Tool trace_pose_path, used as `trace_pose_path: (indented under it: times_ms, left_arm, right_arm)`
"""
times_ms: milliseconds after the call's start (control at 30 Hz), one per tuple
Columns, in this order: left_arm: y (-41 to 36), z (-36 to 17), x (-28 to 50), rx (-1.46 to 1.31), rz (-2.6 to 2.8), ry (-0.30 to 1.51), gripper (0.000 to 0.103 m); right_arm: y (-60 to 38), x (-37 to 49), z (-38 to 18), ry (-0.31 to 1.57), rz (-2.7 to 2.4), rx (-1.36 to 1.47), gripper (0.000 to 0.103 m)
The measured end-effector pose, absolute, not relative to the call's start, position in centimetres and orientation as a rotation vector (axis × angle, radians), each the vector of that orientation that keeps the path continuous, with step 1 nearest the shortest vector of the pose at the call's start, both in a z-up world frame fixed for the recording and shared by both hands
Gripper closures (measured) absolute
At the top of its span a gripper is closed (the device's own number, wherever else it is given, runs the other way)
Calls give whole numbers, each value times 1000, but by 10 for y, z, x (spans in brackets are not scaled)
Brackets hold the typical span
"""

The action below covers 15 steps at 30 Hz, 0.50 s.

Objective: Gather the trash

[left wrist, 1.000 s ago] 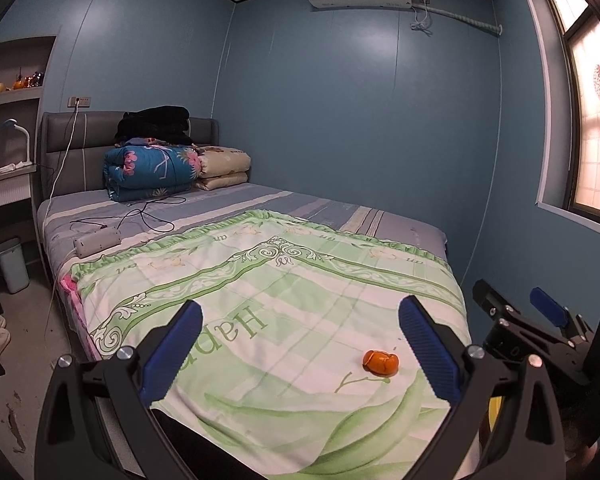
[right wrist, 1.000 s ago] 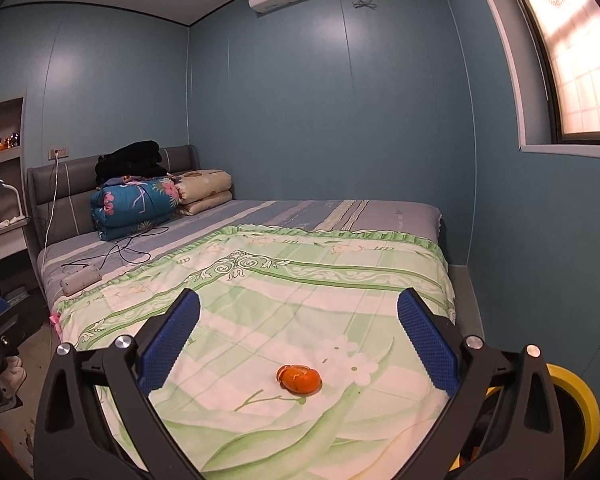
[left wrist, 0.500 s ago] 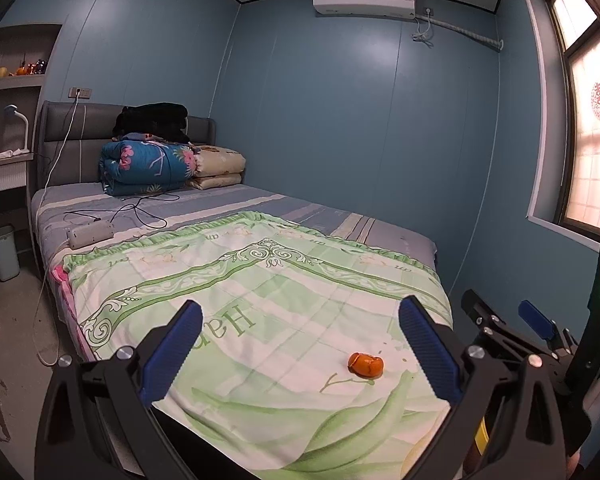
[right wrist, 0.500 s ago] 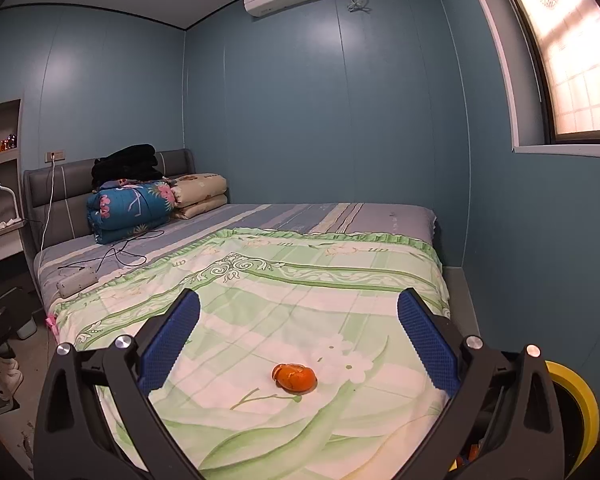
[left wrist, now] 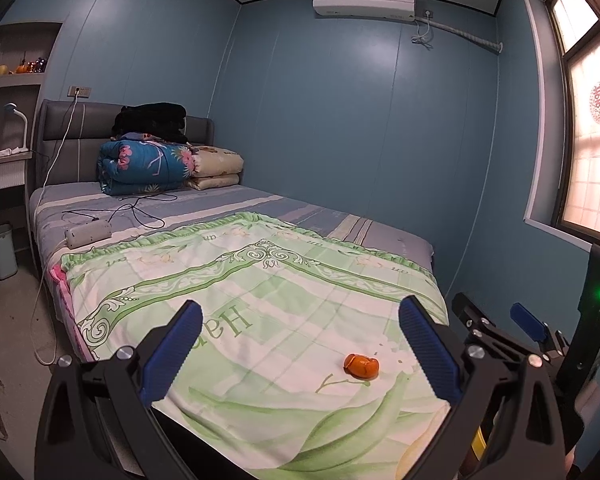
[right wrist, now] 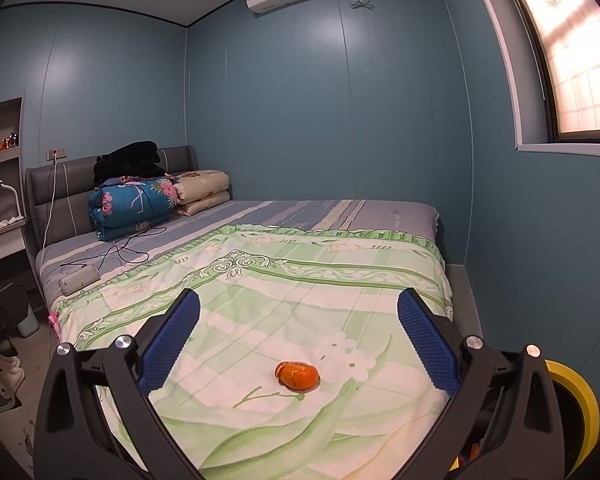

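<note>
So there's one bit of trash here, an orange peel (right wrist: 297,375) that's sitting on the green floral quilt (right wrist: 260,300) near the foot end of the bed, right beside the white flower print. Both grippers are hovering over that end of the quilt and neither one is touching anything. The right gripper (right wrist: 298,344) is pointing almost straight at the peel with its blue pads spread wide, nothing between them, so the peel is showing up in the gap but further out on the quilt. The left gripper (left wrist: 300,350) is spread wide too and carrying nothing, and from its camera the peel (left wrist: 361,366) is lying off toward its right-hand finger. The right gripper's black frame (left wrist: 500,332) is poking in just past the quilt's edge on that side. Up beyond the quilt, a white power strip (left wrist: 88,233) with black cables is lying on the striped sheet, and folded bedding (left wrist: 148,166) is stacked against the headboard. Something yellow and round (right wrist: 572,400) is sitting below the quilt's corner, maybe a bin rim, hard to tell.
</note>
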<state>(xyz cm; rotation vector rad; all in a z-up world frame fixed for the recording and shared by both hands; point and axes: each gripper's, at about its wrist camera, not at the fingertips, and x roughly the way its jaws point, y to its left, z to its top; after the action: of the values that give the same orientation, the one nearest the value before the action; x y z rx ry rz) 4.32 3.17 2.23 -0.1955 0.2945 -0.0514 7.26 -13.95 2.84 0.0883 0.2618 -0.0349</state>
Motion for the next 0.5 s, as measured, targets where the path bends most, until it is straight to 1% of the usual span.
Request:
trace_pose_path:
  times_ms: [500]
  left_arm:
    - [27, 24, 41, -189, -60, 292, 8]
  right_arm:
    - [-145, 74, 25, 272, -51, 103, 8]
